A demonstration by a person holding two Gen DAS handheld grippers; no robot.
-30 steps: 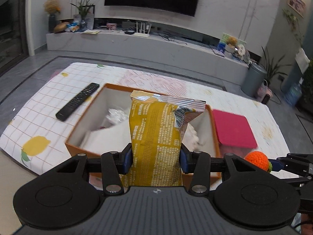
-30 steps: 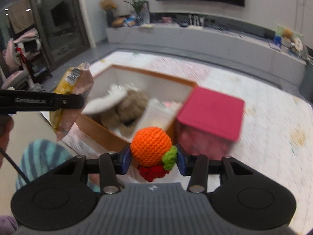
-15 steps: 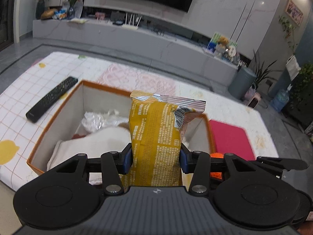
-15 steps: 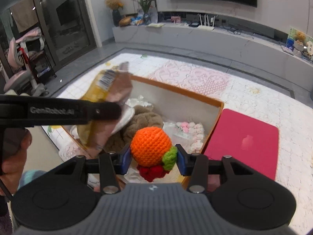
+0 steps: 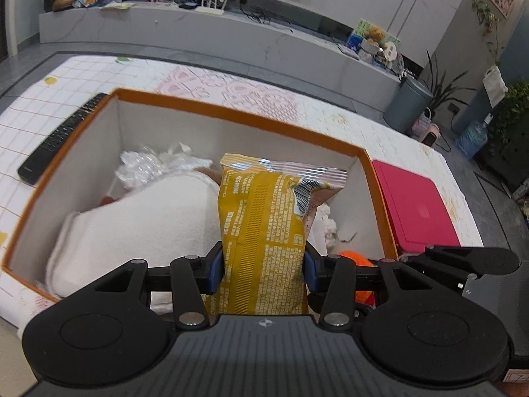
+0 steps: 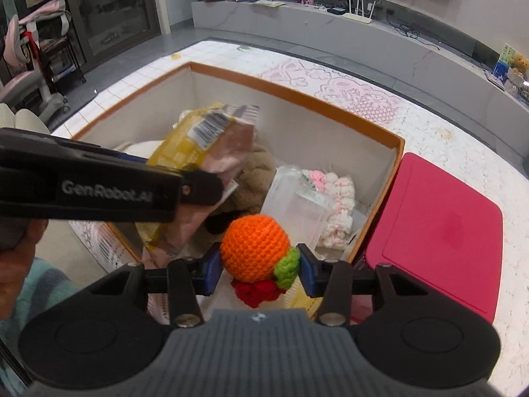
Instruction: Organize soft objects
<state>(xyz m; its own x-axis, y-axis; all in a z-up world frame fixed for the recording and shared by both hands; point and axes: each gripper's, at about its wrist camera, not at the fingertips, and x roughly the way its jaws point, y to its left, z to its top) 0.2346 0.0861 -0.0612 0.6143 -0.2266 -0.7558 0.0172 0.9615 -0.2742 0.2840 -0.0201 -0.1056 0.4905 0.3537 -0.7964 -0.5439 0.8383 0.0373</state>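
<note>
Left gripper (image 5: 261,271) is clamped on the yellow bag (image 5: 264,231), held upright over the near side of the box (image 5: 231,112); right gripper (image 6: 259,266) is clamped on the crochet orange (image 6: 254,248), poised over the box's right end beside the red lid (image 6: 436,231). Recommended practice: lower each item until it rests on the contents before parting the jaws, keep the two tools apart, and seat the bag on the white towel (image 5: 142,225) rather than atop the plastic wrap. The bag is crinkled foil, yellow with a barcode, lightly squeezed at its waist. The orange is a knitted ball with green leaf and red base; what lies directly under it appears to be a clear packet, though blur prevents certainty
</note>
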